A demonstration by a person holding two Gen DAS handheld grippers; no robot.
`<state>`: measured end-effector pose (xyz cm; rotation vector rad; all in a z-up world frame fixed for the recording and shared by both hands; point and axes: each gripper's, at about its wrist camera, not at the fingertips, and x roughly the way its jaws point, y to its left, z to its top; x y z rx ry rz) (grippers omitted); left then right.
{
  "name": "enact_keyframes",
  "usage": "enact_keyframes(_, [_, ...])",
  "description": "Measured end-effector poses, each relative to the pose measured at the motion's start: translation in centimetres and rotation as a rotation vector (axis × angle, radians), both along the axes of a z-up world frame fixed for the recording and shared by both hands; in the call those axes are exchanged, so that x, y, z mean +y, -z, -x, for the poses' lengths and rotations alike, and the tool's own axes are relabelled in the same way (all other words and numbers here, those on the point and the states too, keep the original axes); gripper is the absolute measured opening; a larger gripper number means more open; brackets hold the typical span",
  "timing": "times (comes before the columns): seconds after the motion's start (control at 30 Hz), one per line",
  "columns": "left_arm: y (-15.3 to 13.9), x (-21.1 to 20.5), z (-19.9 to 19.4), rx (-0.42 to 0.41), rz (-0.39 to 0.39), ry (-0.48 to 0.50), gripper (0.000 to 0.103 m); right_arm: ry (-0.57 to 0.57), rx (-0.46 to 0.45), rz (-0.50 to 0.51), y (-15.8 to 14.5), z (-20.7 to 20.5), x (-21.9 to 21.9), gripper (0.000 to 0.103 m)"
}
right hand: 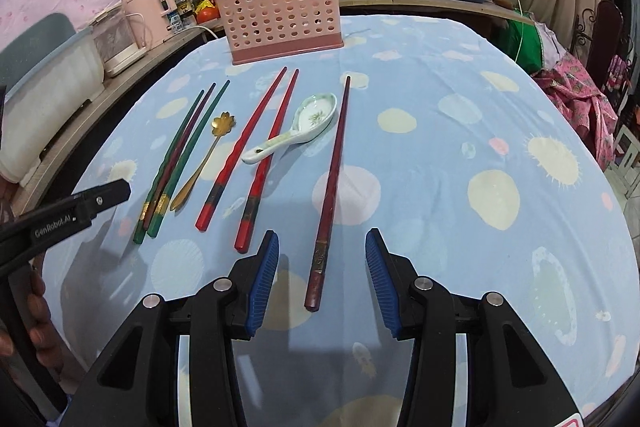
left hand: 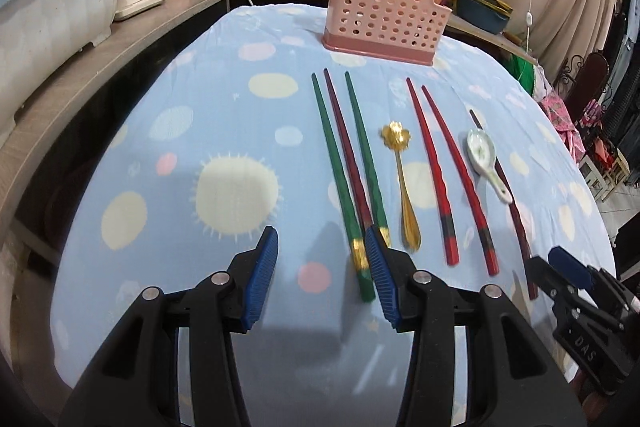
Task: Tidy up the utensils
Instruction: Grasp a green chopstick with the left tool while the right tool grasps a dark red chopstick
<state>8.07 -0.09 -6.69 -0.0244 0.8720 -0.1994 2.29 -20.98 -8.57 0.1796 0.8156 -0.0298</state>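
We hold both grippers wide open and empty, the left gripper (left hand: 322,273) beside the green chopsticks (left hand: 338,179), the right gripper (right hand: 322,277) straddling the maroon chopstick (right hand: 330,187).

Left tool's right finger (left hand: 380,279) covers butt ends of one green chopstick (left hand: 362,151) and the maroon chopstick (left hand: 344,143) beside it. Pink utensil holder (right hand: 280,21) interior unreadable.
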Motion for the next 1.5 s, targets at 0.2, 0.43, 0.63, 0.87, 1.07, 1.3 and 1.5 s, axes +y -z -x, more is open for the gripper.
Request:
enact_keyframes(0.2, [0.6, 0.0, 0.7, 0.016, 0.008, 0.008, 0.043, 0.001, 0.010, 0.000, 0.4, 0.0, 0.3, 0.039])
enact_keyframes(0.43, [0.6, -0.4, 0.8, 0.015, 0.019, 0.025, 0.043, 0.001, 0.028, -0.003, 0.9, -0.1, 0.3, 0.021])
enact_keyframes(0.63, [1.2, -0.8, 0.6, 0.032, 0.020, 0.035, 0.043, 0.005, 0.031, -0.002, 1.1, 0.0, 0.3, 0.016])
enact_keyframes(0.87, [1.7, -0.5, 0.3, 0.047, 0.017, 0.021, 0.043, 0.005, 0.031, -0.003, 1.1, -0.1, 0.3, 0.015])
enact_keyframes(1.07, [1.9, 0.0, 0.2, 0.042, 0.014, 0.009, 0.043, 0.005, 0.031, -0.003, 1.1, -0.1, 0.3, 0.015])
enact_keyframes(1.3, [1.9, 0.0, -0.2, 0.038, 0.011, -0.002, 0.043, 0.005, 0.030, -0.003, 1.2, -0.1, 0.3, 0.015])
enact_keyframes(1.5, [1.9, -0.4, -0.9, 0.034, 0.003, -0.006, 0.042, 0.005, 0.029, -0.003, 1.2, 0.0, 0.3, 0.015])
